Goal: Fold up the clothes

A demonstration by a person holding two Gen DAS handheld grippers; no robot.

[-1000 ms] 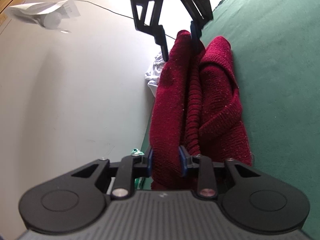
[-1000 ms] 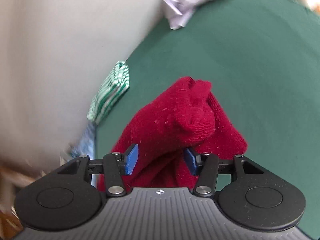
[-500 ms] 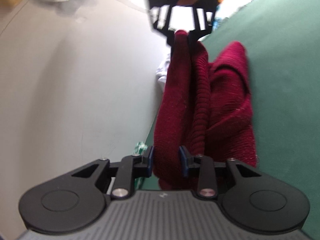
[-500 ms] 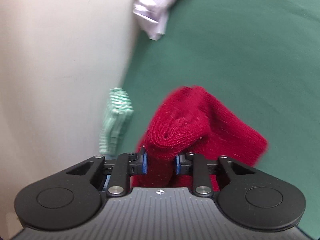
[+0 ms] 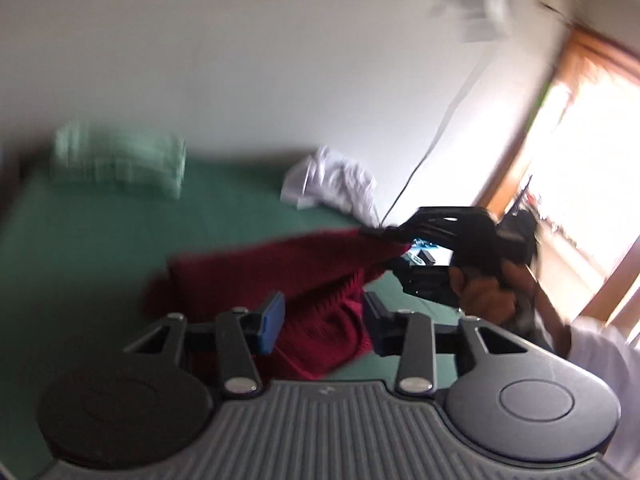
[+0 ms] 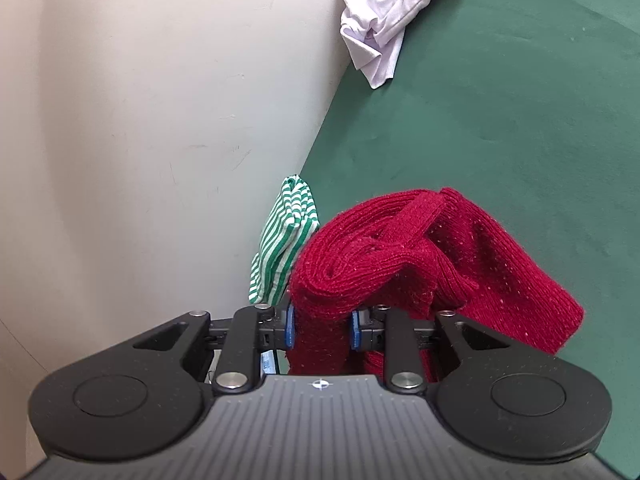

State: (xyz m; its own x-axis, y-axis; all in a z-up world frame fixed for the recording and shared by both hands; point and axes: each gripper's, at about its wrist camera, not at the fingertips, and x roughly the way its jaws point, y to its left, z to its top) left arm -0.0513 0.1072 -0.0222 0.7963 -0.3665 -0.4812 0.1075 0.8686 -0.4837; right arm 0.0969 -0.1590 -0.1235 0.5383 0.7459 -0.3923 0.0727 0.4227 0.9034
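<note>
While the right gripper (image 6: 322,328) was clamped on a bunched fold of the red sweater (image 6: 420,256), the left gripper (image 5: 322,322) stood spread, sweater between its pads, contact unclear; the rest lay on the green surface (image 6: 520,100).

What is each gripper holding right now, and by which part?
The right gripper is shut on a bunched fold of the dark red knitted sweater. The left gripper is open around the sweater, gripping nothing.
</note>
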